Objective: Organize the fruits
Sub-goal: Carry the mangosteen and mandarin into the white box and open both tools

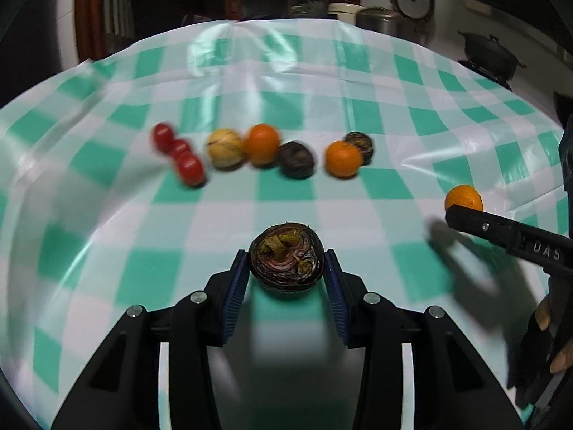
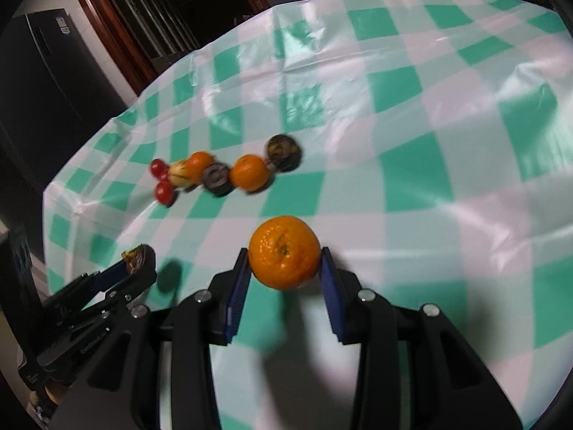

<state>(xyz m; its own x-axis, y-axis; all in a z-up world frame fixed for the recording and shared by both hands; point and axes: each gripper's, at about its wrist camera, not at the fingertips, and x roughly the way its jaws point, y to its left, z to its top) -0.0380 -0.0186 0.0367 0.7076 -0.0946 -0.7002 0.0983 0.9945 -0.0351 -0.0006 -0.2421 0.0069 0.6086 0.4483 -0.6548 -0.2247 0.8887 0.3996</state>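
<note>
Fruit sorting, both claws loaded mid-carry

Looks like the transport step: left claw (image 1: pixel 286 265) is pinched on a dark chestnut (image 1: pixel 286 261), right claw (image 2: pixel 284 261) is clamped narrow on an orange (image 2: pixel 284 252), both up over the near side of the table (image 1: pixel 107 215). The other fruit sits in a loose row mid-table, tomatoes (image 1: pixel 179 157) at its left end. Next move probably needs each fruit set down beside its own kind without bumping that row.
</note>
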